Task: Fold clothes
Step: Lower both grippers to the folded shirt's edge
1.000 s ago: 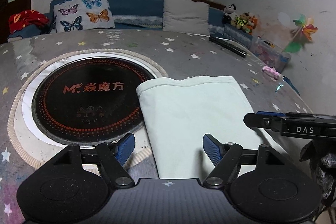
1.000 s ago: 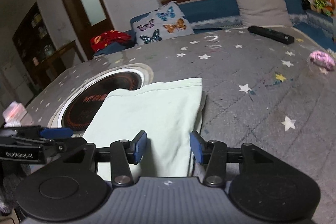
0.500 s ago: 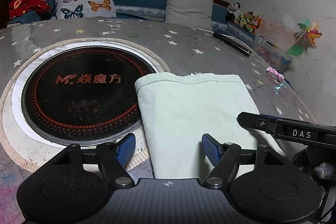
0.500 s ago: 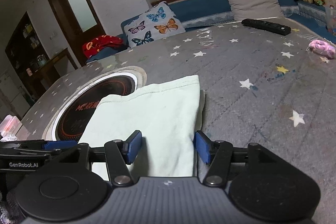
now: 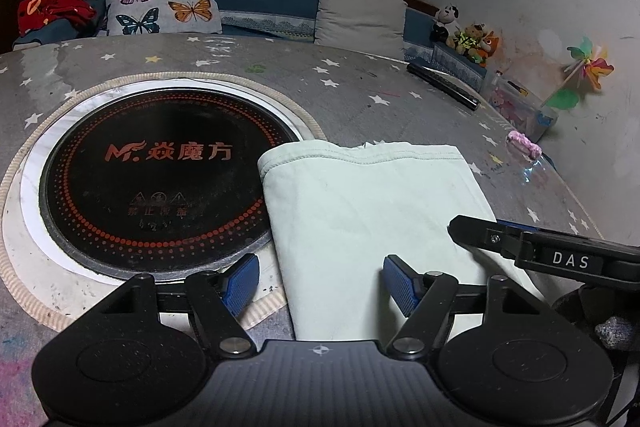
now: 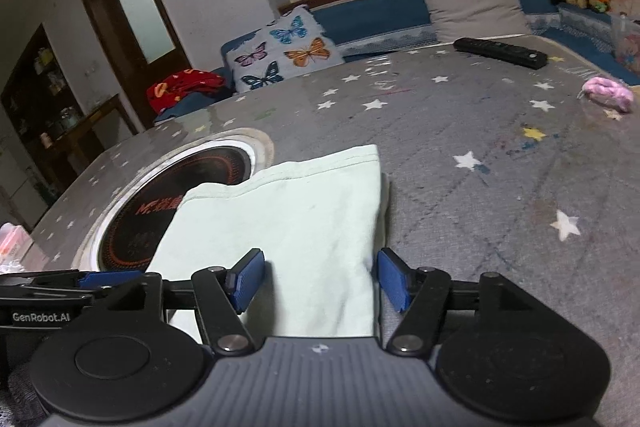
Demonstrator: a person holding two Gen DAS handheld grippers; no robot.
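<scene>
Cloth [image 5: 372, 211] lies folded flat on the tabletop [image 5: 360, 87], just ahead of both tools. Left tool [image 5: 320, 283] stands open and empty; right tool [image 6: 320, 279] is opening, cloth beneath but ungripped. Folding looks nearly finished; perhaps one more fold remains.

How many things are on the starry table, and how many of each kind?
Folded pale green garment: 1
Black remote control: 1
Pink fluffy thing: 1
Round black cooktop set into the table: 1
Pink box at the table's edge: 1
Total: 5
</scene>
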